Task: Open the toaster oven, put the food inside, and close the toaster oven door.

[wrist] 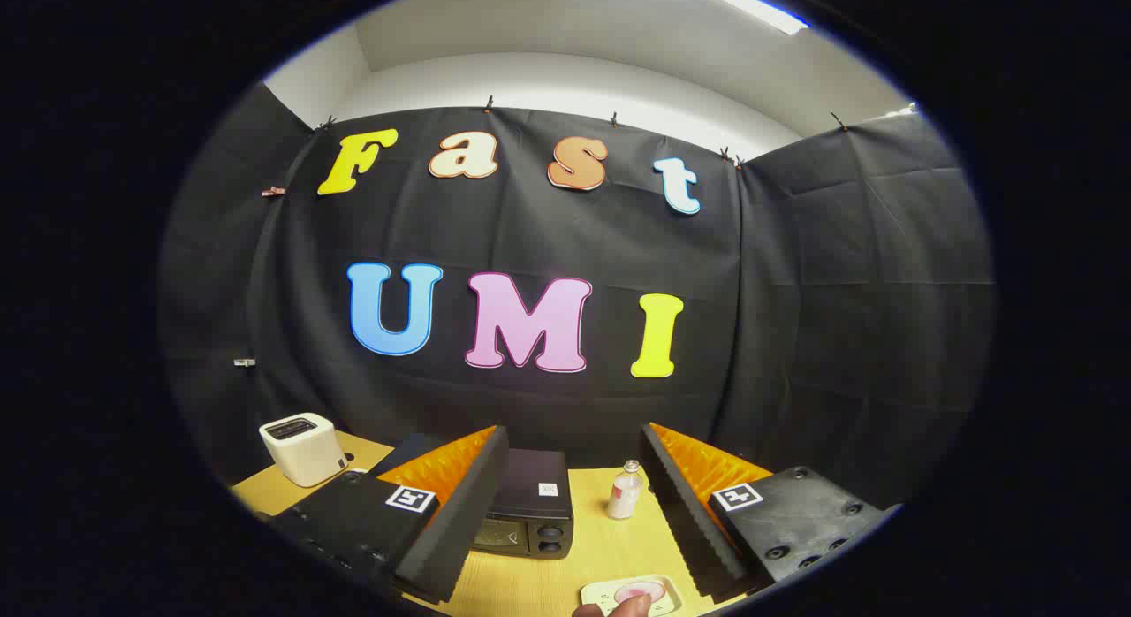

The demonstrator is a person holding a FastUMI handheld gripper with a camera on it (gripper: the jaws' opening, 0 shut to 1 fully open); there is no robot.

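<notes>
With the claw (574, 511) wide open and empty, the shut oven (530, 502) sits just ahead, toward its left finger.

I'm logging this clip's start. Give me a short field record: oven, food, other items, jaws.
oven: toaster oven on the table, door shut, just ahead between the fingers
food: pink piece on a small tray, nearer than the oven, a fingertip touching it
other items: white toaster far left; small bottle right of the oven
jaws: gripper open, holding nothing
</notes>
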